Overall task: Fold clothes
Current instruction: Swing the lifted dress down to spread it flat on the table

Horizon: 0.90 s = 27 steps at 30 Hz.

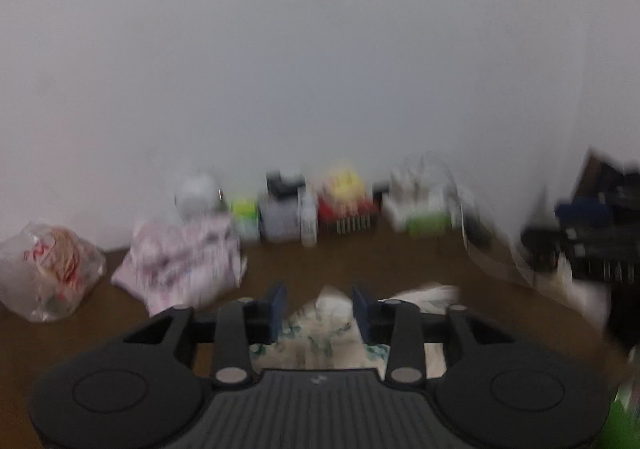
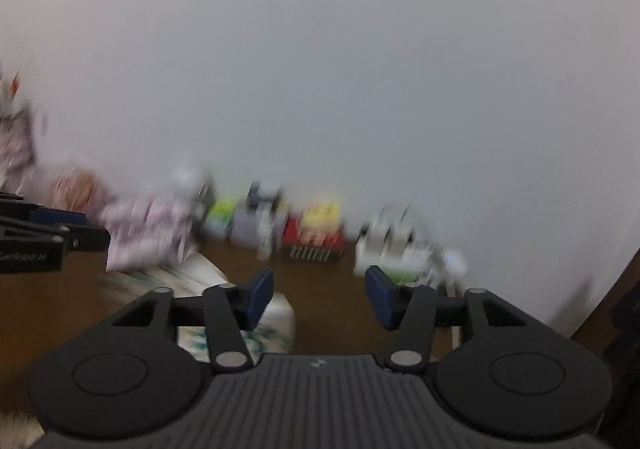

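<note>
Left wrist view is blurred, but the left gripper (image 1: 319, 309) shows clearly enough: its two blue pads (image 1: 277, 307) stand apart, with a gap between them. A pale cloth with a green print (image 1: 320, 333) lies on the brown table (image 1: 420, 261) under and just beyond this gap. A raised fold of the cloth appears between the pads, but I cannot tell if a pad touches it; the pads do not press on it, so the gripper is released.

Right wrist view shows the right gripper (image 2: 319, 297) with its jaws wider apart. Between them I see only the bare table surface. The same cloth (image 2: 276, 321) lies behind the left-side pad (image 2: 259, 299), towards the left part of this picture, and nothing is held. The left gripper also appears here at the left edge (image 2: 86, 229).

Farther back on the table there is a folded pink-and-white garment (image 1: 184, 261), well apart from the cloth. A clear plastic bag (image 1: 48, 269) sits to its left. A row of small colourful boxes (image 1: 344, 205) stands along the white wall (image 1: 320, 49), too blurred to identify.
</note>
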Tool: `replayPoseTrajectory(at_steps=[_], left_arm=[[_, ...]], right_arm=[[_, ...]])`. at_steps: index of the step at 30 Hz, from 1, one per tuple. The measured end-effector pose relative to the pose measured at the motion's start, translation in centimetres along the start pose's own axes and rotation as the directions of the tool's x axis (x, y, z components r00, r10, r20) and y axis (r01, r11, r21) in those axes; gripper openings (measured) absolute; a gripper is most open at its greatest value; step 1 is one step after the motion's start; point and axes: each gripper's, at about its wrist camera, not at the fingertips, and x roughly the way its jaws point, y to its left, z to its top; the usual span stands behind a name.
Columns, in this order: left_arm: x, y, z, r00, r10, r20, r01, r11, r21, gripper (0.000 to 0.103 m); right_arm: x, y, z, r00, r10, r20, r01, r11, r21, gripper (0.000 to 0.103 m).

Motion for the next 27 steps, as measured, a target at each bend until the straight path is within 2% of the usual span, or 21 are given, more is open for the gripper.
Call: replayPoseTrajectory(at_steps=[2,5,8,12,14,17,22,24,25,27], left_arm=[[-1.0,-0.4,-3.4,1.0,-0.011,0.002,0.011,0.999,0.033,0.061],[-5.6,-1.7,-8.4,0.998,-0.045,0.032,0.043,0.997,0.069,0.078],[-9.3,-3.8,-11.4,0.999,-0.051,0.013,0.05,0.996,0.067,0.078],[-10.2,-3.3,-15.9,0.995,-0.045,-0.092,0.044,0.999,-0.014,0.078],[-10.4,-3.2,-17.9,0.989,-0.026,-0.146,0.018,0.998,-0.056,0.078],[-10.8,-3.3,-20.2,0.976,0.022,-0.218,-0.043,0.995,-0.094,0.078],[-11.1,-3.4,-22.2,0.967,0.063,-0.248,-0.085,0.993,-0.079,0.078],[-11.0,-3.3,-22.5,0.961,0.076,-0.267,-0.098,0.993,-0.069,0.072],[-11.0,-3.3,-22.6,0.96,0.082,-0.269,-0.103,0.992,-0.066,0.051],[-10.7,-3.2,-22.8,0.958,0.083,-0.276,-0.107,0.992,-0.073,0.032]], right_arm=[[0.0,0.6,-3.0,1.0,0.027,-0.01,-0.027,0.999,0.022,0.064],[-1.7,0.7,-8.6,0.995,0.098,0.017,-0.098,0.994,0.046,0.077],[-2.3,2.2,-15.9,0.984,0.18,-0.011,-0.18,0.983,0.024,0.079],[-5.2,4.4,-20.3,0.976,0.202,-0.076,-0.202,0.979,0.007,0.073],[-7.0,5.4,-21.1,0.974,0.215,-0.078,-0.216,0.976,-0.01,0.073],[-7.6,6.2,-22.0,0.97,0.228,-0.089,-0.232,0.972,-0.028,0.073],[-8.9,7.4,-22.8,0.97,0.218,-0.109,-0.226,0.972,-0.065,0.073],[-9.0,7.9,-23.4,0.968,0.225,-0.115,-0.234,0.97,-0.07,0.073],[-9.0,8.0,-23.7,0.967,0.227,-0.116,-0.236,0.969,-0.074,0.073],[-9.0,8.2,-24.1,0.965,0.232,-0.118,-0.242,0.968,-0.073,0.073]])
